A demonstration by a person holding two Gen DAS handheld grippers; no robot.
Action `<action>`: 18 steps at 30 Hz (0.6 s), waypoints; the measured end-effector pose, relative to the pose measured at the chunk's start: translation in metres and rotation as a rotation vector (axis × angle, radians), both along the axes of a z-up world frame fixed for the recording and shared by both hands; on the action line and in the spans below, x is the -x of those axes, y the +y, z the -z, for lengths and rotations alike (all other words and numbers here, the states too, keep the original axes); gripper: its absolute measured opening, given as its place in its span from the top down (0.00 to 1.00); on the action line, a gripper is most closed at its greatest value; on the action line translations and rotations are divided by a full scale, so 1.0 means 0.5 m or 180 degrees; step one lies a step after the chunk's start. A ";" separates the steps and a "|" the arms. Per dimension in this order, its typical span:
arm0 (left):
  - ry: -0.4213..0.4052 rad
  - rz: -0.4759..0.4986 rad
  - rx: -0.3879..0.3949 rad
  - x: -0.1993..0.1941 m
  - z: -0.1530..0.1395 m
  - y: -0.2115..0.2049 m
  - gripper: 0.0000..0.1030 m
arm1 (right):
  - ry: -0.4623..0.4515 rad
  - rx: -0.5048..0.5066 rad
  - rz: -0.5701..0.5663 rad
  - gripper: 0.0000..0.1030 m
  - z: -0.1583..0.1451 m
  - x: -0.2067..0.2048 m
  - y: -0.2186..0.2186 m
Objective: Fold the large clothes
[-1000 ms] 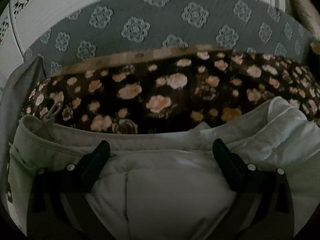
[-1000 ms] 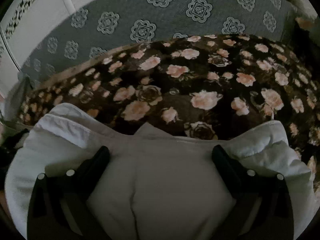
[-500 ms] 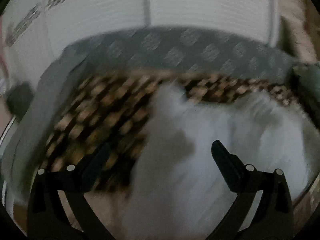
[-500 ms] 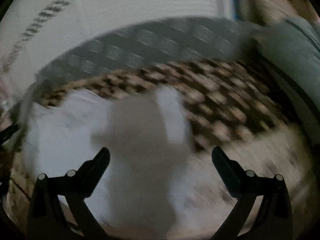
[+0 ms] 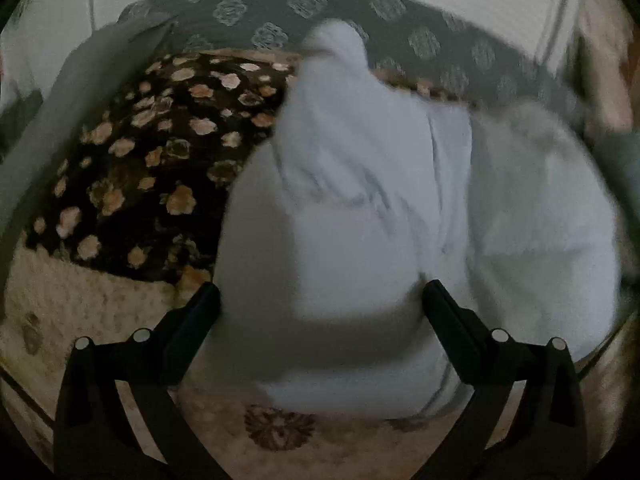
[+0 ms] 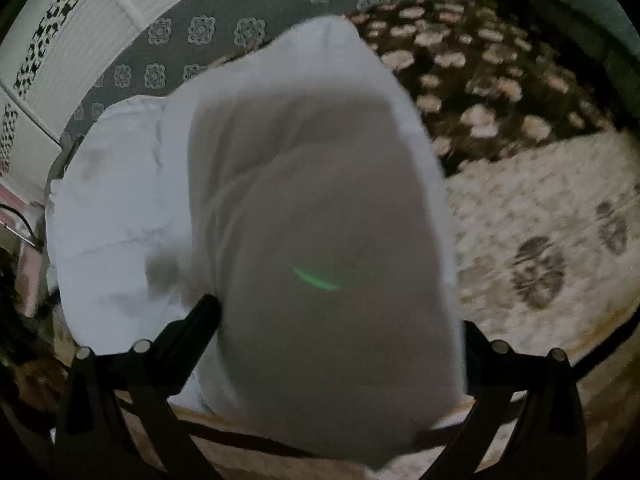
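While both views are dim and smeared by motion blur, the white garment (image 5: 360, 208) fills most of each one, hanging in a bunched mass over the bed. In the left wrist view the left tongs (image 5: 320, 308) stand with their two black fingers (image 5: 196, 320) set wide apart — the cloth bulges between and in front of them, and whether any of it is actually held cannot be told. Its upper end rises to a rounded peak against the grey patterned headboard cloth (image 5: 420, 40), while a second fold spreads off to the right.

In the right wrist view the right tongs (image 6: 336, 328) are likewise spread, their right finger partly covered by the fabric (image 6: 312, 220), which drapes down past the finger bases; a grip cannot be confirmed here either. A small green streak of light (image 6: 316, 276) shows on the shaded cloth.

Beneath and behind the garment lies a dark floral blanket (image 5: 152, 168) with pale roses — beside it a cream textured bedspread (image 6: 540, 220) with dark medallions. White louvred panels (image 6: 72, 60) run along the back.
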State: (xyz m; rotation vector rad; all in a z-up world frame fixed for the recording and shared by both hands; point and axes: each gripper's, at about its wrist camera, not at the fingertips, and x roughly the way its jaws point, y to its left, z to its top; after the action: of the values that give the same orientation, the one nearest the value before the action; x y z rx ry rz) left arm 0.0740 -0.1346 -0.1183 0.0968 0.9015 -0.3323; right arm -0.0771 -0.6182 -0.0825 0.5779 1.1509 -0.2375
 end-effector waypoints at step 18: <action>-0.0226 -0.0053 -0.0169 -0.001 0.016 -0.038 0.03 | -0.0084 0.0468 -0.0392 0.06 0.003 -0.069 0.073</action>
State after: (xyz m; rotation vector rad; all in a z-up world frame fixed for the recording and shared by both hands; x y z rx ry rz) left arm 0.0747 -0.1534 -0.1262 0.1491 0.8405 -0.2880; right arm -0.0427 -0.5818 -0.0842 0.3781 1.1286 -0.2061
